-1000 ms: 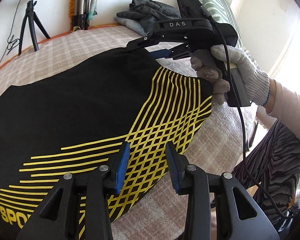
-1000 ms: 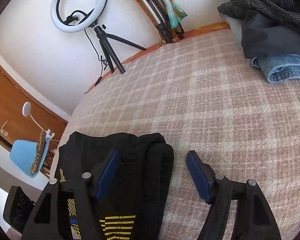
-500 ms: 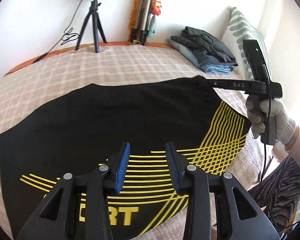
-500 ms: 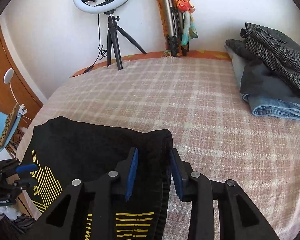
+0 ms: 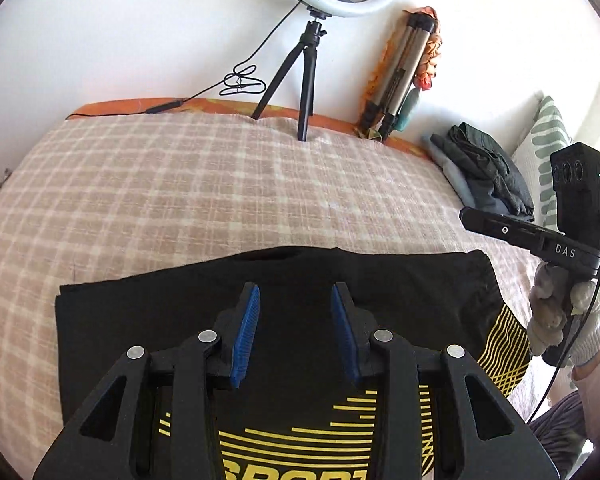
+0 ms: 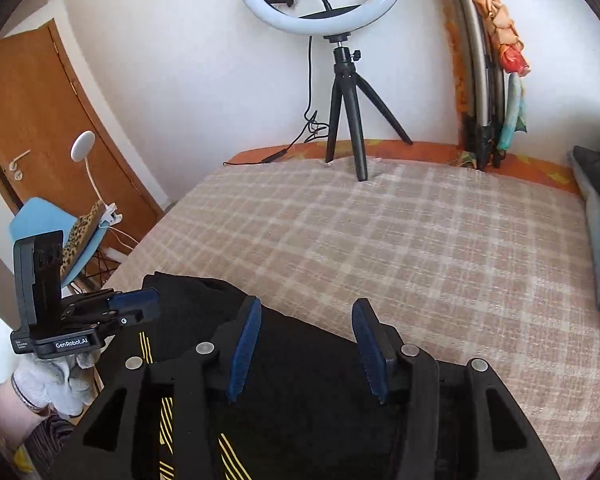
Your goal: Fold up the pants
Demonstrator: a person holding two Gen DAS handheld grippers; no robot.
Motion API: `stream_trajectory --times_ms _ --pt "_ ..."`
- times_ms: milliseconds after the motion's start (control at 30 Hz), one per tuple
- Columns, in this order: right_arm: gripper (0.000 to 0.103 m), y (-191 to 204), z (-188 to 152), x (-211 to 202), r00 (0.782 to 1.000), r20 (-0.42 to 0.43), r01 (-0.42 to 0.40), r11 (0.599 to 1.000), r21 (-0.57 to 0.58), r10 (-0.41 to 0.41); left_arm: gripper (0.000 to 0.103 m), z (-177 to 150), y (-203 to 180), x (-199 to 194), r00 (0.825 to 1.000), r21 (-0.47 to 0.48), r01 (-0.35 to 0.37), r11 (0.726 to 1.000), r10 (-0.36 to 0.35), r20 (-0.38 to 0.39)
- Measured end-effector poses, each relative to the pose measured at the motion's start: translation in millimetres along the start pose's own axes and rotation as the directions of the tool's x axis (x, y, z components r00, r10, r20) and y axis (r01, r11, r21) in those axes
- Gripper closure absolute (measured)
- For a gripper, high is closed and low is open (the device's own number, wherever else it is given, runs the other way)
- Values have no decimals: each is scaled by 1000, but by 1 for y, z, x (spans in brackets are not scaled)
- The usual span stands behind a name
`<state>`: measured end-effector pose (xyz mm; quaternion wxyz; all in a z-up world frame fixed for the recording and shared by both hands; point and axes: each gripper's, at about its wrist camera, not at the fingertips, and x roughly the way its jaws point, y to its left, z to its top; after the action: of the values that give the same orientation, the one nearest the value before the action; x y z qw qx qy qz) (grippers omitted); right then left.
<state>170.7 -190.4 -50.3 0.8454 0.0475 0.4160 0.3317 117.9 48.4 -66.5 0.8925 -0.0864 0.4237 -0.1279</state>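
1. The black sports pants with yellow line print [image 5: 300, 280] lie flat on the beige checked blanket [image 5: 180, 184], straight ahead of and beneath both tongs; the far edge reads as a fold line, so I judge one fold is made and the cloth has been laid down to settle.
2. The left tongs [image 5: 295, 328] hover over the middle of the pants, blue pads apart, holding nothing.
3. The right tongs [image 6: 306, 350] hang over the dark end of the garment, jaws wide apart, also empty. Both seem lifted clear so the cloth lies undisturbed before a new grip.
4. Beyond the far fold edge the blanket is bare cloth, giving ample room to carry an end forward or across.
5. Further ahead stand the white ring light on a black tripod [image 6: 346, 92] and a folded metal stand draped with orange cloth [image 5: 404, 76].
6. Right of the tongs, well apart, sits a pile of grey and blue folded clothes [image 5: 480, 168].
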Motion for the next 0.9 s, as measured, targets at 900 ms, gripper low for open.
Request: stream_trajectory --times_ms 900 --pt "63 30 -24 81 983 -183 -40 993 -114 19 68 7 11 47 994 156 -68 985 81 -74"
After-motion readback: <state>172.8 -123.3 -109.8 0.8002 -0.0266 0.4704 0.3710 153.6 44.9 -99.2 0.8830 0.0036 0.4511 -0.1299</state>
